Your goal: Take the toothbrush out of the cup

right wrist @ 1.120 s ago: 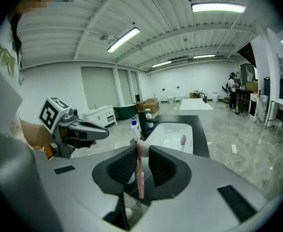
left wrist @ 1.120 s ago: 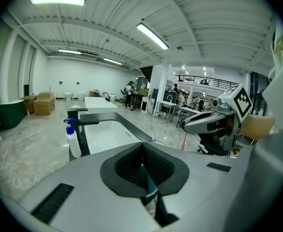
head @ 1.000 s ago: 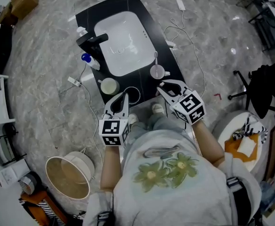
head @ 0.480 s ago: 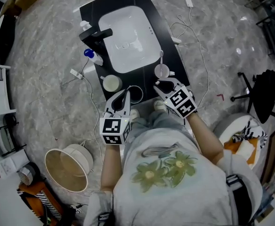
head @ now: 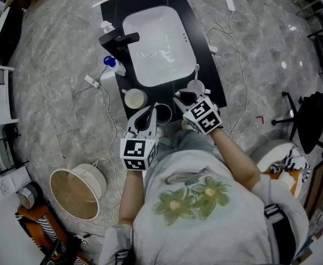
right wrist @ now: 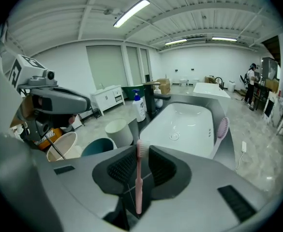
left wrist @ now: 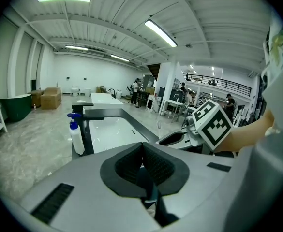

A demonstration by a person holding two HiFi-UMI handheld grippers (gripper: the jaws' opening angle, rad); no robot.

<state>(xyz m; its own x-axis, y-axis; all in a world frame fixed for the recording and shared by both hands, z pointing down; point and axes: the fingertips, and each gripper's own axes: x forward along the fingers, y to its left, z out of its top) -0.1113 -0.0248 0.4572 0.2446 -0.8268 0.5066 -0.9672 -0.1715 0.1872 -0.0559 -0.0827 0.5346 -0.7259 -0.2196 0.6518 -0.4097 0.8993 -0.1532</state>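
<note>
Right tool (right wrist: pixel 141 153) clamped on pink toothbrush (right wrist: pixel 139 187), upright, at front of sink (head: pixel 158 43), out of any cup. Left tool (left wrist: pixel 142 149) jaws together, empty. Second brush (right wrist: pixel 220 129) stands in white cup (head: pixel 195 87) right of sink. Advice: grip firm, lay toothbrush flat on bare surface (head: pixel 204 54), avoid cup.

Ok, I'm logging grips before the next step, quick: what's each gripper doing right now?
Left gripper: closed, empty.
Right gripper: closed on a pink toothbrush.

My head view looks steeply down; cameras riding the left gripper (head: pixel 148 112) and right gripper (head: pixel 179 96) face the shared sink (head: pixel 158 43) from close by.
</note>
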